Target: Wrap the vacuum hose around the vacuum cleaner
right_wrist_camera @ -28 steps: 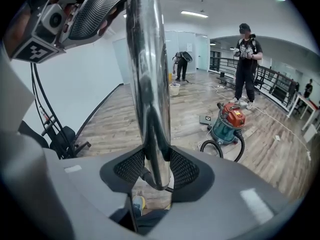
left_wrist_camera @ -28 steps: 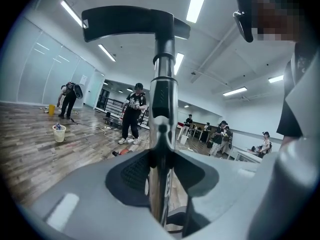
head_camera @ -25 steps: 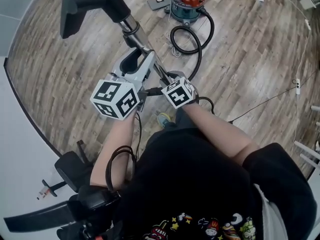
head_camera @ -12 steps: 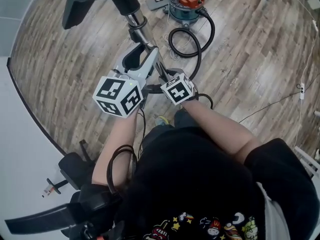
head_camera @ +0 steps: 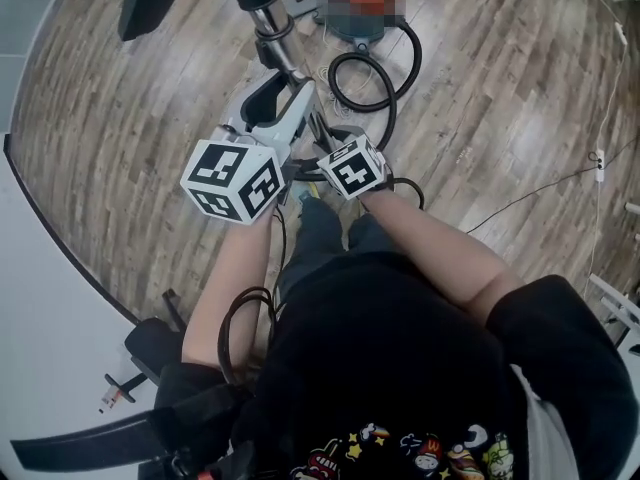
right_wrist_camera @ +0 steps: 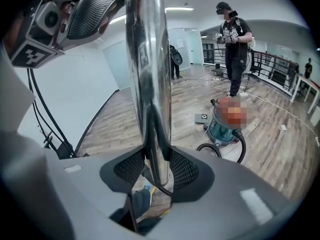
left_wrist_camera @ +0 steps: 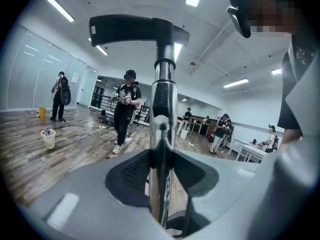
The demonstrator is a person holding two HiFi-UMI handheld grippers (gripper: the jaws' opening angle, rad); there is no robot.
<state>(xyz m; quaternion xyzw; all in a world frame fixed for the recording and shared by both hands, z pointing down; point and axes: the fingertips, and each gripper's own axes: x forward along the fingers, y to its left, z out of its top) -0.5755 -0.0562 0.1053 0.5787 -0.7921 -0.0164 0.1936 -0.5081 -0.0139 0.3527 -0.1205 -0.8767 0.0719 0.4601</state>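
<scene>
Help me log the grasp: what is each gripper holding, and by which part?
Both hold the vacuum's metal wand by its shaft: the left gripper nearer the floor nozzle, the right gripper farther from it.

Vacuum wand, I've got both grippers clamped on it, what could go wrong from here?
1. The chrome wand looks smooth and narrow. It may slip or twist in the jaws of the left gripper and right gripper, letting the floor head at its far end swing.
2. The hose lies in loose loops beside the vacuum cleaner. Pulling the wand away might kink the hose or tug the cleaner over.
</scene>
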